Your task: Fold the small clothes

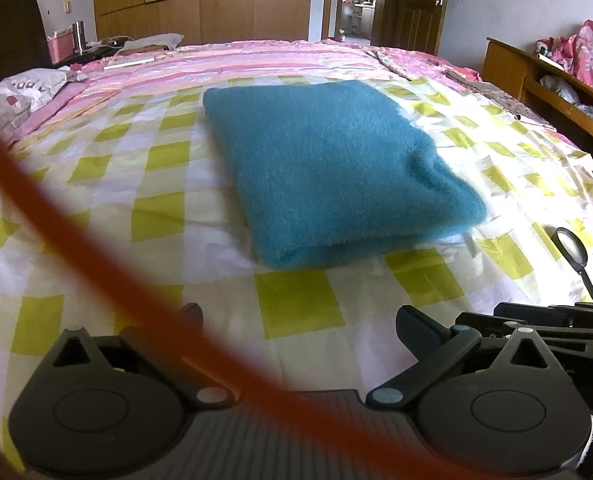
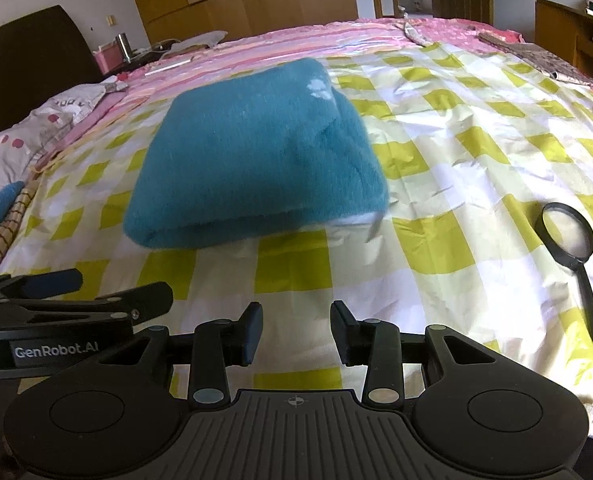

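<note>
Teal fleece garment (image 1: 328, 168) (image 2: 256, 152): lying folded into a thick rectangle on the checked bedspread (image 1: 296, 304) (image 2: 456, 152); left gripper (image 1: 296, 320) hovering short of its near edge, fingers apart, holding nothing; right gripper (image 2: 296, 332) hovering beside it, fingers apart, holding nothing; magnifying glass (image 2: 572, 248) (image 1: 574, 256) lying well to the right.

Both wrist views low, sharing sweater (image 1: 328, 168)

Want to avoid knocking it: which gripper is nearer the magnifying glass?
Right. The right gripper sits just left of the magnifying glass; the left gripper is farther left again.
</note>
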Demonstrator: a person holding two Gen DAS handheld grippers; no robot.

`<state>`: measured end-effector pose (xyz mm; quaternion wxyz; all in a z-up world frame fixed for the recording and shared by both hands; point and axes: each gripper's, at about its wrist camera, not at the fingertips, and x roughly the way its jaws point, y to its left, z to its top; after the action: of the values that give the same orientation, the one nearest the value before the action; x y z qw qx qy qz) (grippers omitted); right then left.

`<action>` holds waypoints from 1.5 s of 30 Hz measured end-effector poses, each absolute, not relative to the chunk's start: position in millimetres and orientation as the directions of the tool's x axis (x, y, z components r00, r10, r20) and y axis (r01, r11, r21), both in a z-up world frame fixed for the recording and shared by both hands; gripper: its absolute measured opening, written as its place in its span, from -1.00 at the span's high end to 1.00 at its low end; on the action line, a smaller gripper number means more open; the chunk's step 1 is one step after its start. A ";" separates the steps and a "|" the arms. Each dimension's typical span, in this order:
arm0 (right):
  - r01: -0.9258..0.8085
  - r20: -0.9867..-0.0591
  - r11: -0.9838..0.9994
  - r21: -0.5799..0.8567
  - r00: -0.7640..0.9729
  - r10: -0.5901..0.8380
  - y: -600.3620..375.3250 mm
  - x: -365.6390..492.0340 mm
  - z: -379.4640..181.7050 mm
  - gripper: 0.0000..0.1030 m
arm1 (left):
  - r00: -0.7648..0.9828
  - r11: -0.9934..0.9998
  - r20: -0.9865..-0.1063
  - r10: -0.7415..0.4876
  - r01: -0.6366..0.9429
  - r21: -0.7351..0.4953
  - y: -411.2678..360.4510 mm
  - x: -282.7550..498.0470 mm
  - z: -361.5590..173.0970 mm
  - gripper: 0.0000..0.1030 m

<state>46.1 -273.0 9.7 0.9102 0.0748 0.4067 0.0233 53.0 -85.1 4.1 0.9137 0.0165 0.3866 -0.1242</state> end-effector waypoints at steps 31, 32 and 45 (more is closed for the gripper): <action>0.021 -0.740 0.987 0.160 0.664 0.106 -271.2 41.7 6.4 0.28 | 0.676 0.971 -0.710 -0.200 0.231 -0.054 -85.9 50.1 4.3 -1.00; 0.021 -0.741 0.987 0.160 0.664 0.106 -271.2 41.8 6.3 0.28 | 0.676 0.972 -0.709 -0.199 0.231 -0.052 -85.8 50.0 4.2 -1.00; 0.023 -0.748 0.987 0.157 0.656 0.104 -272.2 42.1 3.1 0.28 | 0.672 0.974 -0.720 -0.173 0.223 -0.026 -88.2 50.4 2.9 -1.00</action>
<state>42.1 -272.2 3.1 0.9067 0.0763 0.4142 0.0224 50.5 -88.2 2.9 0.9138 0.0319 0.3900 -0.1084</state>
